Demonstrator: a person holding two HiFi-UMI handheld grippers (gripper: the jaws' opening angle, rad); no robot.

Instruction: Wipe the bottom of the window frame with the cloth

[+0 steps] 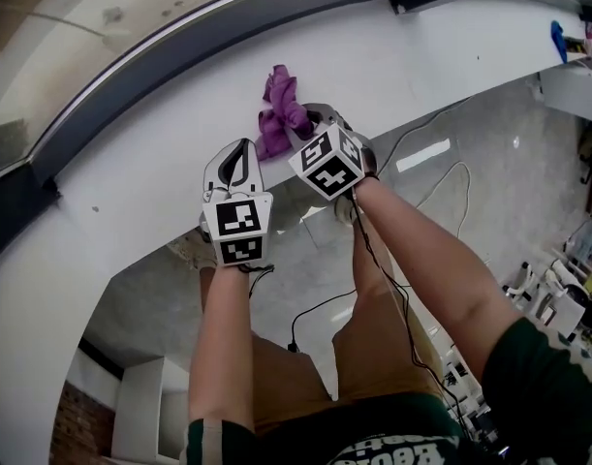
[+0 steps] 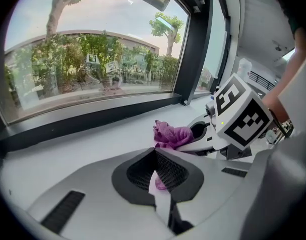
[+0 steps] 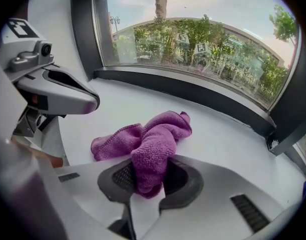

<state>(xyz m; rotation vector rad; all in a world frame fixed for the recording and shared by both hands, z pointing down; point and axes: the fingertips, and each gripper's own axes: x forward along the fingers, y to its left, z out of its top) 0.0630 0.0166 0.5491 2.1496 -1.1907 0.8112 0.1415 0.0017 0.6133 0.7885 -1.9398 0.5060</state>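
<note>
A purple cloth (image 1: 281, 109) lies bunched on the white window sill (image 1: 441, 51), just below the dark bottom rail of the window frame (image 1: 179, 56). My right gripper (image 1: 313, 116) is shut on the near end of the cloth (image 3: 153, 146), which hangs out of the jaws (image 3: 150, 181) while the rest rests on the sill. My left gripper (image 1: 239, 147) hovers over the sill just left of the cloth, shut with nothing in it (image 2: 155, 170). The left gripper view shows the cloth (image 2: 172, 135) and the right gripper (image 2: 202, 134) ahead to the right. The frame rail (image 3: 193, 91) runs behind the cloth.
The sill's near edge (image 1: 392, 129) drops to a grey floor with cables (image 1: 421, 124) trailing below. A vertical dark window post (image 2: 195, 44) stands at the sill's far right end. A blue item (image 1: 557, 39) sits at the far right.
</note>
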